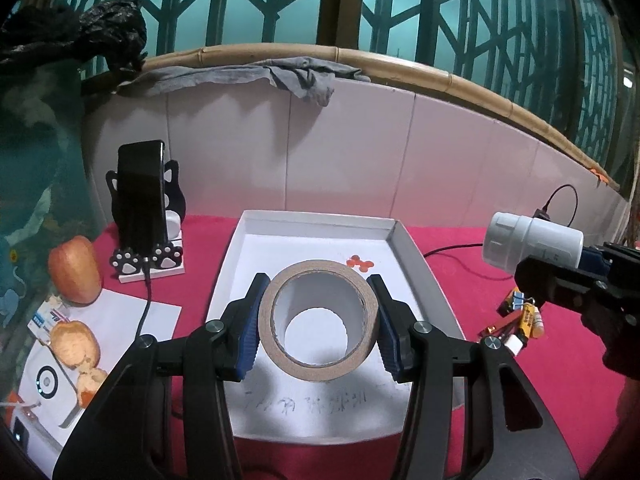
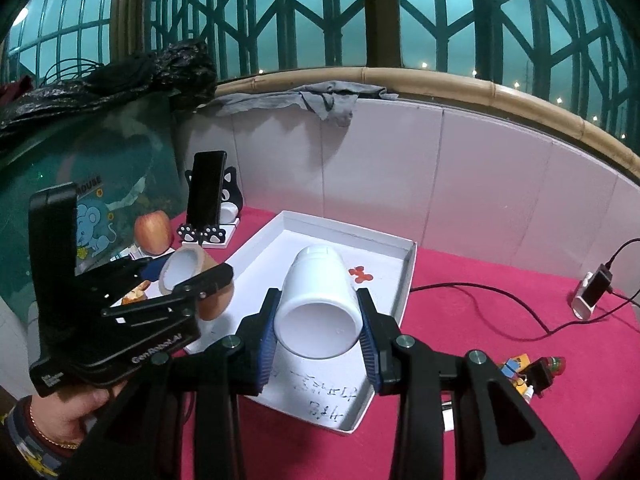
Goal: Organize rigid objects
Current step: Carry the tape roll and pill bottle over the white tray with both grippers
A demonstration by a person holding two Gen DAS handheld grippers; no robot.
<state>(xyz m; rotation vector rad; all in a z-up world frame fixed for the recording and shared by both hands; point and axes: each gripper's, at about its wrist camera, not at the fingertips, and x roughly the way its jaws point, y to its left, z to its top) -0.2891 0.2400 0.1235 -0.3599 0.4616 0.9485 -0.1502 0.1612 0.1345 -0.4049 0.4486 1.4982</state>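
My left gripper [image 1: 318, 316] is shut on a brown roll of tape [image 1: 318, 320], held above the white shallow box [image 1: 394, 248] on the red cloth. My right gripper [image 2: 318, 320] is shut on a white plastic bottle [image 2: 318, 300], base toward the camera, held over the same box [image 2: 406, 280]. In the right wrist view the left gripper [image 2: 192, 284] with the tape roll [image 2: 184, 272] hangs at the box's left side. In the left wrist view the bottle [image 1: 532, 242] shows at the right, beyond the box's right wall. A small red shape [image 1: 360, 263] lies inside the box.
A phone on a cat-shaped stand [image 1: 144, 208], an apple [image 1: 75, 270] and peeled fruit [image 1: 76, 346] on white paper sit left of the box. Small items, among them binder clips and batteries [image 1: 520, 320], lie right of it. A cable [image 2: 500, 300] and a charging device [image 2: 592, 290] lie far right. White tiled wall behind.
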